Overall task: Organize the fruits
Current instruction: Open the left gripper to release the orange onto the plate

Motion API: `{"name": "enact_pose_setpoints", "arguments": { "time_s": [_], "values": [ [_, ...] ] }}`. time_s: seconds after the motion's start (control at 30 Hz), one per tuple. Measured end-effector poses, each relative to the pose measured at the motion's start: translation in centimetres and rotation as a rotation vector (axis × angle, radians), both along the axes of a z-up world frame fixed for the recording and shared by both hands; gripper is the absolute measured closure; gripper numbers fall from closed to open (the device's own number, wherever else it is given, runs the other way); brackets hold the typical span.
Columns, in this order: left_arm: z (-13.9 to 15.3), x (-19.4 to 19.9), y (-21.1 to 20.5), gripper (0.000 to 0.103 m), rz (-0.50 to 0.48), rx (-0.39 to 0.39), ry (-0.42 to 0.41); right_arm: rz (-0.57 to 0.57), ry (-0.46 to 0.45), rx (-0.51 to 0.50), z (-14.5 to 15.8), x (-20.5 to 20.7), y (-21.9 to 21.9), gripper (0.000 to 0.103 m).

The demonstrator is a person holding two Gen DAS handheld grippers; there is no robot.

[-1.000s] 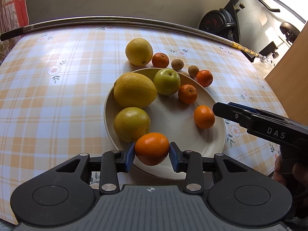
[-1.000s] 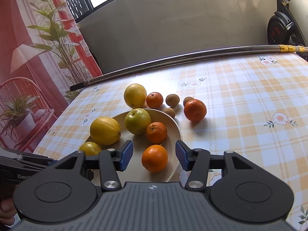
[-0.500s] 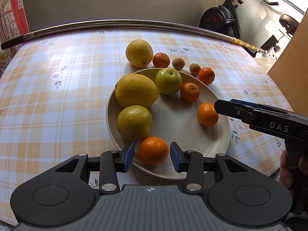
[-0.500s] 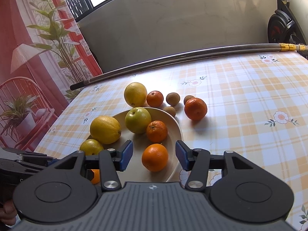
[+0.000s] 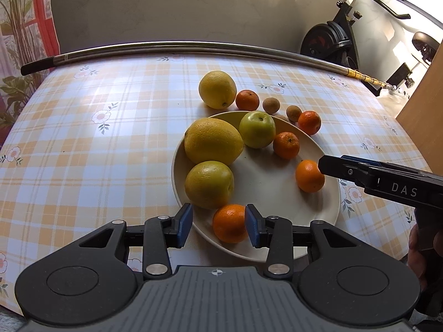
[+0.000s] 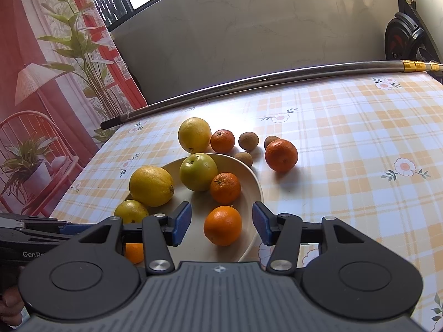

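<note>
A cream plate (image 5: pixel 277 238) holds two large yellow citrus fruits (image 5: pixel 213 141), a green apple (image 5: pixel 257 129) and three mandarins. The nearest mandarin (image 5: pixel 229 222) rests on the plate's front rim between the pads of my left gripper (image 5: pixel 218 227). That gripper is open, with a clear gap at its left pad. My right gripper (image 6: pixel 221 225) is open around another mandarin (image 6: pixel 223 225) lying on the plate (image 6: pixel 256 191), and neither pad touches it. Behind the plate on the cloth lie a yellow citrus (image 5: pixel 217 90), two mandarins (image 5: pixel 247 100) and small brown fruits (image 5: pixel 270 104).
A long metal pole (image 5: pixel 180 48) lies along the table's far edge. An exercise bike (image 5: pixel 332 41) stands behind it at the right, beside a wooden panel (image 5: pixel 426 110). The checked tablecloth (image 5: pixel 97 138) stretches out left of the plate. A hand (image 5: pixel 418 249) holds the right gripper.
My left gripper has let go of the mandarin, which now rests on the plate's front rim, and its jaws have parted. The right gripper has not moved.
</note>
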State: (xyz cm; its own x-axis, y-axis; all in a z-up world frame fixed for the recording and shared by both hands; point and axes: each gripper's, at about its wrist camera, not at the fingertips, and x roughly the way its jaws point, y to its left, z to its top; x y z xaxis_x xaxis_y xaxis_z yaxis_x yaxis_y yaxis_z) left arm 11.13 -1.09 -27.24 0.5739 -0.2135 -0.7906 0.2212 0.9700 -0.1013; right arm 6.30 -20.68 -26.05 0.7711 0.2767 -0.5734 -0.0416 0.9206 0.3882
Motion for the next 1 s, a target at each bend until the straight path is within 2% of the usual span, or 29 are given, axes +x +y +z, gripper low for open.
{"name": "enact_pose_setpoints", "arguments": {
  "time_s": [0.63, 1.0],
  "values": [
    [-0.3, -0.2, 0.0, 0.055, 0.013, 0.008, -0.001, -0.001, 0.004, 0.002, -0.2, -0.2, 0.1, 0.05],
    [1.0, -0.9, -0.4, 0.054, -0.02, 0.009, -0.081, -0.016, -0.001, 0.005, -0.1, -0.2, -0.4, 0.05]
  ]
}}
